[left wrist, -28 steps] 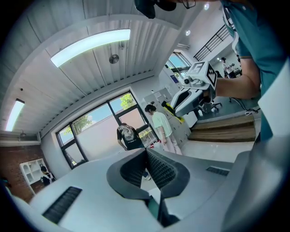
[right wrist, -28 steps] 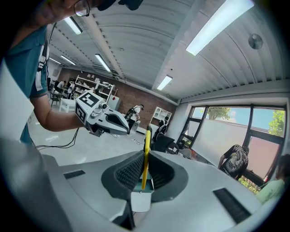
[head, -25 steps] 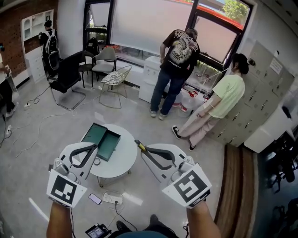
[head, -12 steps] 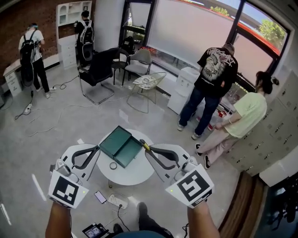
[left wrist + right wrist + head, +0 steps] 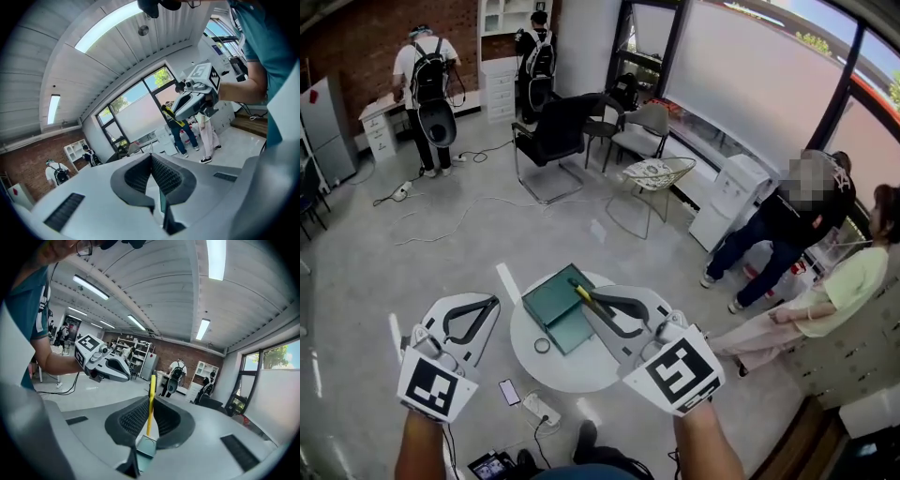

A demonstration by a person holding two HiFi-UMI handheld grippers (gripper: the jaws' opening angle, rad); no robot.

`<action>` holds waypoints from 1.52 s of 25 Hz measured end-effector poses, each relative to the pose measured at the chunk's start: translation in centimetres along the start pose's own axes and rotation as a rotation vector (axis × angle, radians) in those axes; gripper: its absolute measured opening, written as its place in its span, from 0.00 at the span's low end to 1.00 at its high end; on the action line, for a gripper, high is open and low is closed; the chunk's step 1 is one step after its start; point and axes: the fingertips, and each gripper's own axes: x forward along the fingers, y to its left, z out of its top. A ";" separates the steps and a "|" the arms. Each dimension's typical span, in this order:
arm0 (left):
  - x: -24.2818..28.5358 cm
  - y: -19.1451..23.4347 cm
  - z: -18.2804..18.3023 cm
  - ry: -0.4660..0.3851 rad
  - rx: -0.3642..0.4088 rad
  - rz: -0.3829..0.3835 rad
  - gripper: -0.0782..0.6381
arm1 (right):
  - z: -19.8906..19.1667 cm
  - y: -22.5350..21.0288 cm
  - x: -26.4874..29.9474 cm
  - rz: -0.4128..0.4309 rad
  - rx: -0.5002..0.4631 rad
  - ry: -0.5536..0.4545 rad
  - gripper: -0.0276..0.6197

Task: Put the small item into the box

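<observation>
Jaws of the right claw (image 5: 149, 416) pinch the small yellow item (image 5: 150, 399), its tip protruding; left claw (image 5: 151, 161) pressed together.

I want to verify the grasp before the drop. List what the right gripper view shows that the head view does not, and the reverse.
Only the right gripper view: the right gripper with jaws closed on the yellow item, and ceiling lights. Only the head view: the round white table, the open green box on it, a small ring beside the box. Both: the yellow item, the left gripper, and people with backpacks by the brick wall.
</observation>
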 end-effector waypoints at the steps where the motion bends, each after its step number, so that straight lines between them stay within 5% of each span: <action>1: 0.7 -0.1 -0.1 0.014 -0.003 0.008 0.13 | -0.4 -0.6 0.3 0.015 0.002 -0.008 0.13; 12: 6.1 0.1 -1.2 0.130 -0.017 0.069 0.13 | -5.1 -6.4 3.3 0.125 0.047 -0.070 0.13; 26: 9.8 3.9 -10.4 0.139 -0.118 0.005 0.13 | -10.1 -6.7 12.8 0.149 0.132 0.014 0.13; 38: 12.7 2.9 -19.1 0.174 -0.212 -0.052 0.13 | -19.0 -4.2 19.5 0.182 0.230 0.109 0.13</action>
